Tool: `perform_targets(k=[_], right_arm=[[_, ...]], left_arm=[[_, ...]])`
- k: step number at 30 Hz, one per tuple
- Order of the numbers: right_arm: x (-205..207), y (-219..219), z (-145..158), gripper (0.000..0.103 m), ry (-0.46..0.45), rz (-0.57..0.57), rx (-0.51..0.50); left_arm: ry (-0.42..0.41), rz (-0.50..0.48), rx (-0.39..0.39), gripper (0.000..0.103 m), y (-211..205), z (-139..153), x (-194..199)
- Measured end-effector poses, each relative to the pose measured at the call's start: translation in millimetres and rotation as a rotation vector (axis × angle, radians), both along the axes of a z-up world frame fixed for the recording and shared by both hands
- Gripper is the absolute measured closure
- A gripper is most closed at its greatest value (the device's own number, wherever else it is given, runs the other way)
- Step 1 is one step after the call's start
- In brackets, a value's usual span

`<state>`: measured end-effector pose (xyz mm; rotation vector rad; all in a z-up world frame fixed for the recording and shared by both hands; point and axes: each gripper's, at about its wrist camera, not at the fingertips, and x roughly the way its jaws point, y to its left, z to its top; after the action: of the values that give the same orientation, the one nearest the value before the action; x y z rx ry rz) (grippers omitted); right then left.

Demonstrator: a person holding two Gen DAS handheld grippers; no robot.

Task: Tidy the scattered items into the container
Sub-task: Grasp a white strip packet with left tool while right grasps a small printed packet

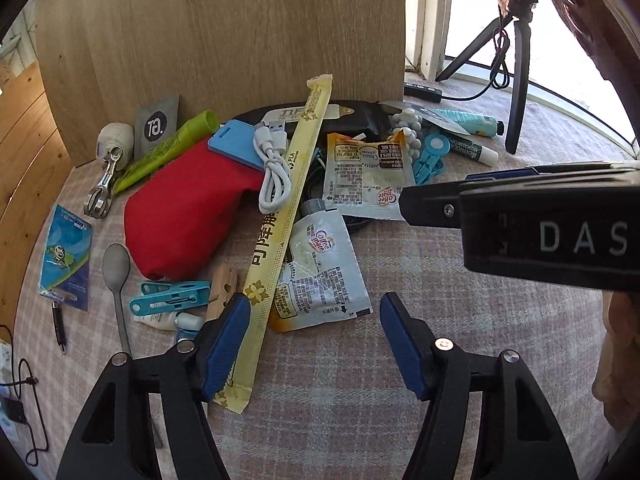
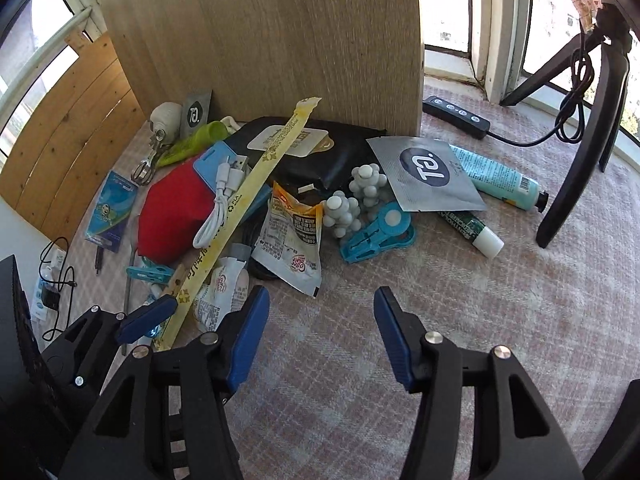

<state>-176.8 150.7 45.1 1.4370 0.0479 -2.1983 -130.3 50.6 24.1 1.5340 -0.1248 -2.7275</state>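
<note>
A heap of small items lies on the checked cloth against a wooden board: a red pouch, a long yellow straw sleeve, a white USB cable, Coffee-mate sachets, a black pouch, white bead clusters, teal clips and a teal tube. My left gripper is open and empty, its left pad beside the yellow sleeve's near end. My right gripper is open and empty over bare cloth in front of the heap; its body shows in the left wrist view.
A wooden board stands behind the heap. A black tripod and a black remote with its cable sit at the right. A spoon, a carabiner and a blue card lie left. No container is identifiable.
</note>
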Motion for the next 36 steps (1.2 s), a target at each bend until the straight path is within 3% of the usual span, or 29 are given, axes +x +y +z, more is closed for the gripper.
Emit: perform_targets(k=[5, 8, 10, 12, 18, 21, 36], right_arm=[[-13, -12, -8, 0.051, -0.018, 0.001, -0.001], [-18, -17, -13, 0.067, -0.048, 0.002, -0.018], [-19, -20, -16, 0.08, -0.067, 0.007, -0.024], [-15, -23, -17, 0.089, -0.066, 0.018, -0.014], [-3, -15, -9, 0.096, -0.049, 0.016, -0.022], [4, -6, -2, 0.102, -0.044, 0.003, -0.037], [50, 59, 39, 0.102, 0.021, -0.062, -0.072]], left_arm=[[0.002, 0.018, 0.033, 0.044, -11, 2, -4], [0.01, 0.017, 0.047, 0.052, -18, 4, -4], [0.013, 0.013, 0.061, 0.071, -21, 6, 0], [0.006, 0.013, 0.078, 0.081, -19, 8, 0], [0.018, 0.015, 0.11, 0.088, -25, 13, 5], [0.014, 0.025, 0.164, 0.092, -33, 19, 10], [0.053, -0.016, 0.208, 0.093, -26, 52, 51]])
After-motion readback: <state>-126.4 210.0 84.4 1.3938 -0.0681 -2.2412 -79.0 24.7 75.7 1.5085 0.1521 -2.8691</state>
